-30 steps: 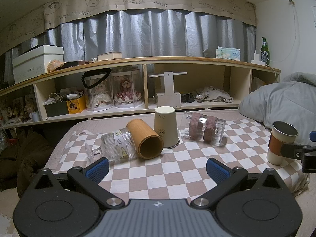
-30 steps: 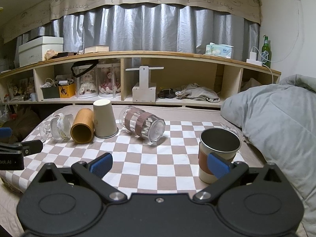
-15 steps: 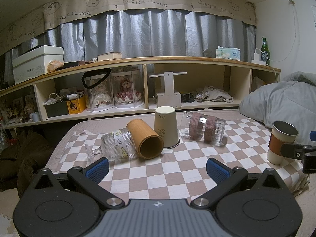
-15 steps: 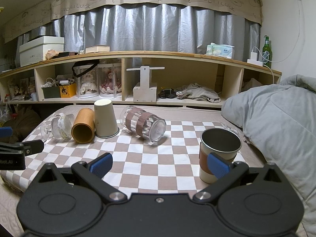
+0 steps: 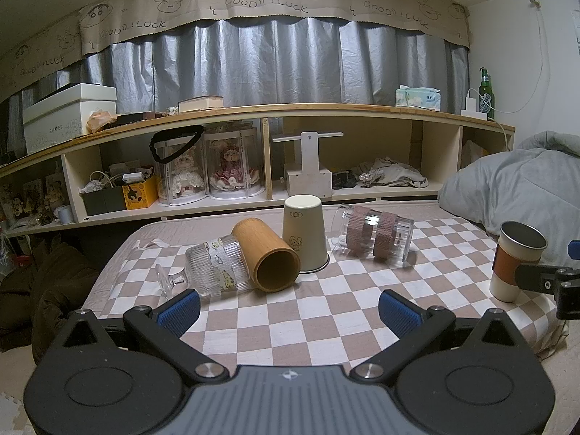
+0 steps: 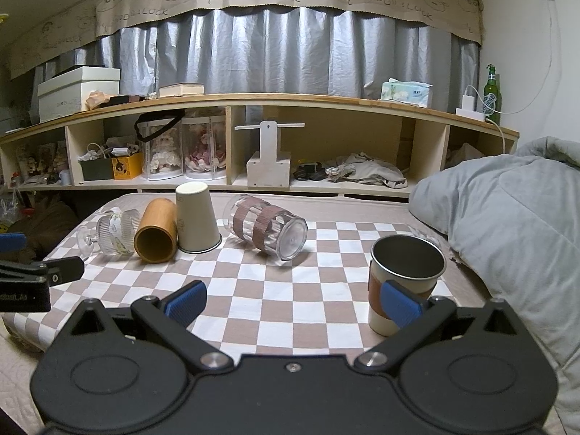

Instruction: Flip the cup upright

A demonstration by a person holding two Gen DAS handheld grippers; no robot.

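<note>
On the checkered cloth (image 5: 326,311) lie a ribbed stemmed glass (image 5: 214,268) on its side, a bamboo cup (image 5: 268,257) on its side, a cream paper cup (image 5: 304,233) upside down, and a clear glass with brown bands (image 5: 373,233) on its side. A steel cup with a brown sleeve (image 6: 402,275) stands upright at the right. My left gripper (image 5: 290,308) is open and empty, short of the bamboo cup. My right gripper (image 6: 291,301) is open and empty; its right fingertip (image 6: 398,302) overlaps the steel cup in view.
A long wooden shelf (image 5: 290,116) with boxes, dolls and clutter runs behind the bed. A grey duvet (image 6: 507,224) is heaped at the right. The right gripper shows at the right edge of the left wrist view (image 5: 551,279).
</note>
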